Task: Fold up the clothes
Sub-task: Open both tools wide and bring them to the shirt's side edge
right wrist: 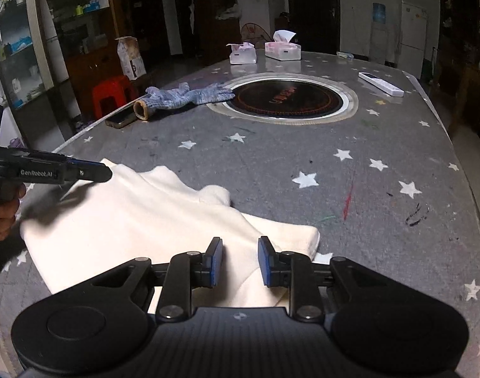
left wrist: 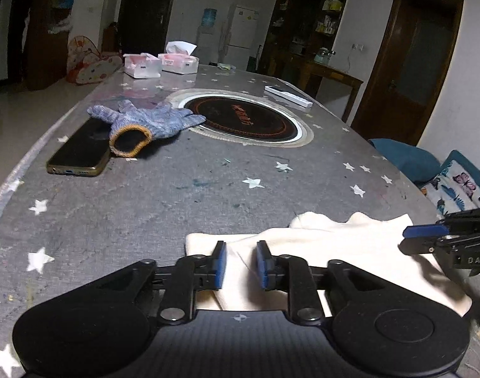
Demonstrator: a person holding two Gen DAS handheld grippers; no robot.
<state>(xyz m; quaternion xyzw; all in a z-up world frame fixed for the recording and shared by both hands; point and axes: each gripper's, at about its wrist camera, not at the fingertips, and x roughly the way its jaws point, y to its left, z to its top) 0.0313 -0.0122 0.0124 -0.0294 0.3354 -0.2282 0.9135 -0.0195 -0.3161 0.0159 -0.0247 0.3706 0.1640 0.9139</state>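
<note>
Item: cream garment (right wrist: 139,217), laid on the near part of the star-printed table (left wrist: 176,195), layered at its far edge, so some folding was judged possible; the stage could not be settled. Left gripper (left wrist: 240,264) was held low over the garment's left side, jaws parted a little, nothing caught between them. Right gripper (right wrist: 240,261) was poised likewise over the right end, jaws partly open and holding nothing, placed as if to take or release an edge. A knitted glove (left wrist: 145,123), phone (left wrist: 79,151) and tissue boxes (left wrist: 161,63) were kept well apart, leaving working room.
</note>
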